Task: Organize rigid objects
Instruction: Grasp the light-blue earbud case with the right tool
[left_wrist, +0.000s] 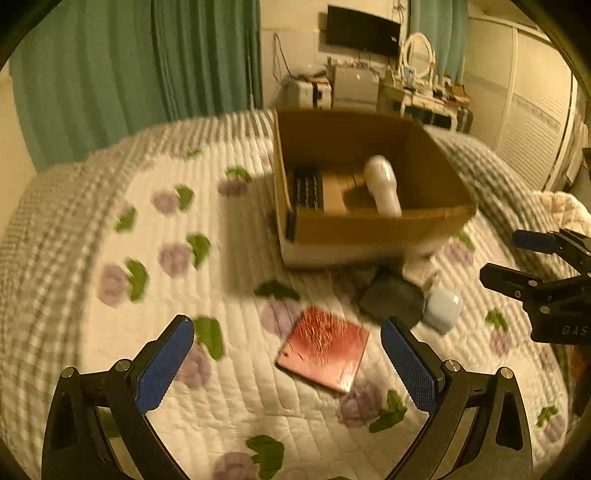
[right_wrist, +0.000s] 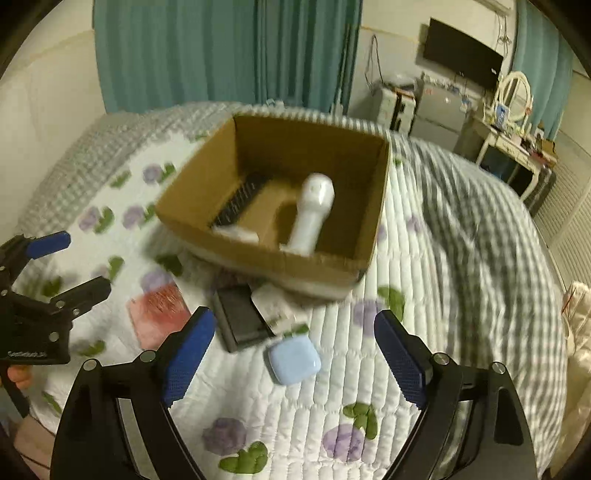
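Both claws hang released over the bed quilt (left_wrist: 229, 391): left claw (left_wrist: 288, 363) above the pink case (left_wrist: 325, 349), right claw (right_wrist: 295, 350) above the blue case (right_wrist: 294, 360). The cardboard box (right_wrist: 258, 254) holds a blurry white handheld gadget (right_wrist: 314, 210), plus a dark comb-like thing (right_wrist: 240, 203) half hidden by its wall.

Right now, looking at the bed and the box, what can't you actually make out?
- Dark ridged item in the cardboard box: blurred, partly behind the box wall in both views; identity unclear.
- White flat packet: print too small and blurred, right wrist view.
- Black flat object: partly under the packet.
- Red flat item: motion blur smears its surface, left wrist view.
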